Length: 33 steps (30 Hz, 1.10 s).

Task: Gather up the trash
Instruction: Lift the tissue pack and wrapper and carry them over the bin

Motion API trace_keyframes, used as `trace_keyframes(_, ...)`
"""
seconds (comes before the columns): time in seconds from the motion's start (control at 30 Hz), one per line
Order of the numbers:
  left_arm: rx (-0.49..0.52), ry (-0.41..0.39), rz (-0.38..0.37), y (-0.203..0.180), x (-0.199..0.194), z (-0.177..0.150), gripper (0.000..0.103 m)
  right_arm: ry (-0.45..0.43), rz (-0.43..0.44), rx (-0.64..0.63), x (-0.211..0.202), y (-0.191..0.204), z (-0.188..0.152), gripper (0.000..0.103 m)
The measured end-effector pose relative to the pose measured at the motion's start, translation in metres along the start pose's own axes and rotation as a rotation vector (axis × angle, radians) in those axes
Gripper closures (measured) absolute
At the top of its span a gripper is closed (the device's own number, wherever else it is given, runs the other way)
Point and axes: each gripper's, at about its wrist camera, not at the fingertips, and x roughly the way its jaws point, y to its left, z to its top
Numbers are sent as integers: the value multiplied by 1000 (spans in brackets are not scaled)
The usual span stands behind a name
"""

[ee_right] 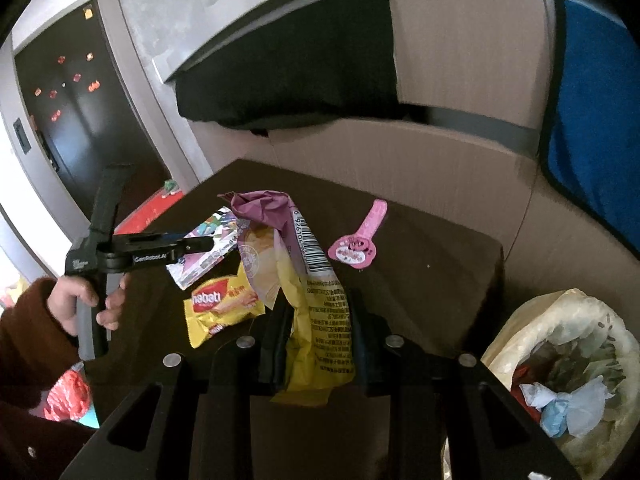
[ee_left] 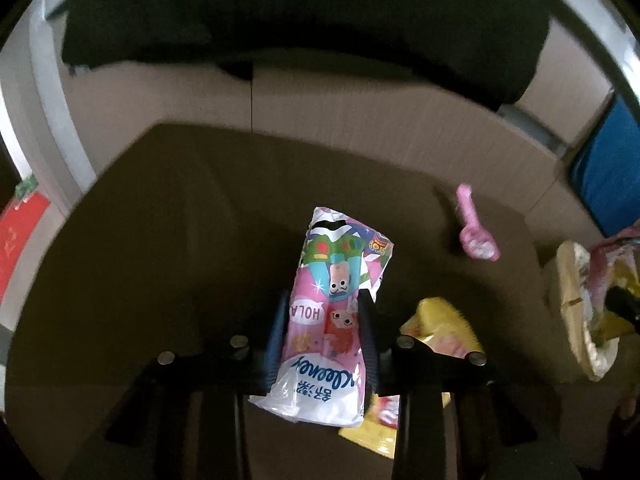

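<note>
My left gripper (ee_left: 323,300) is shut on a pink and white tissue pack wrapper (ee_left: 338,300) and holds it above the dark table (ee_left: 180,240). It also shows in the right wrist view (ee_right: 196,246), holding the wrapper (ee_right: 208,256). My right gripper (ee_right: 318,308) is shut on a yellow and purple chip bag (ee_right: 316,300), lifted over the table (ee_right: 420,280). A yellow snack wrapper (ee_right: 220,308) and a pink lollipop-shaped wrapper (ee_right: 356,246) lie on the table. Both also show in the left wrist view, the yellow wrapper (ee_left: 440,328) and the pink one (ee_left: 474,228).
A trash bin with a pale bag liner (ee_right: 520,344) stands right of the table, holding crumpled waste. Cardboard sheets (ee_right: 400,160) lean behind the table. A black cushion (ee_right: 300,72) and a blue cloth (ee_right: 592,120) sit further back.
</note>
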Motion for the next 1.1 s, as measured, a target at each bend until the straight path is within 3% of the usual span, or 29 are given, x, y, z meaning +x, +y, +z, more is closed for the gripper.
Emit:
trace_keyframes(0.3,32,-247,12,-63,-84,10,69,-70,-6,-7,-29,5,6,78)
trace_keyframes(0.57,107,-425,-28,-125,-142,8,69,-167,-60,-20,-73,4,8,78)
trace_keyframes(0.77,140,-486,-113,-168,-172,8,69,-255,-113,-5,-121,-6,10,78)
trace_keyframes(1.1,182,-541,-224,-242,-185,15,68,-374,-244,12,-200,-36,-3,78)
